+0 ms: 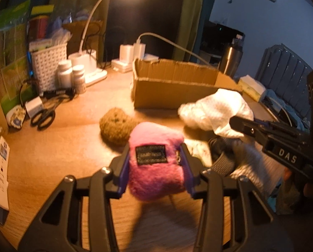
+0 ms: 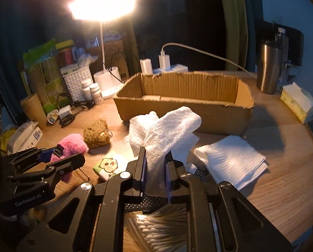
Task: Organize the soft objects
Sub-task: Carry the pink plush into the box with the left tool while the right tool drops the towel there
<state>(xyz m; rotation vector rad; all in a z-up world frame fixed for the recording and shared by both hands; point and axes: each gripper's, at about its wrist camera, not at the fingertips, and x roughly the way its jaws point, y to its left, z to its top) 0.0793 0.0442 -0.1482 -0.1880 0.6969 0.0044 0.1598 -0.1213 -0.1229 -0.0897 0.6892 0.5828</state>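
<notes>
Holding two things at once, I have my left gripper (image 1: 155, 163) with jaws pinching the pink plush (image 1: 155, 159) above the surface (image 1: 51, 147), and my right gripper (image 2: 155, 168) clamping a white cloth (image 2: 169, 130), both near the cardboard box (image 2: 183, 109) where they likely belong.

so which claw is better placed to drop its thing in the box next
Right, probably. The right claw grips the white cloth directly before the box. The left claw grips the pink plush farther back, left of it.
</notes>
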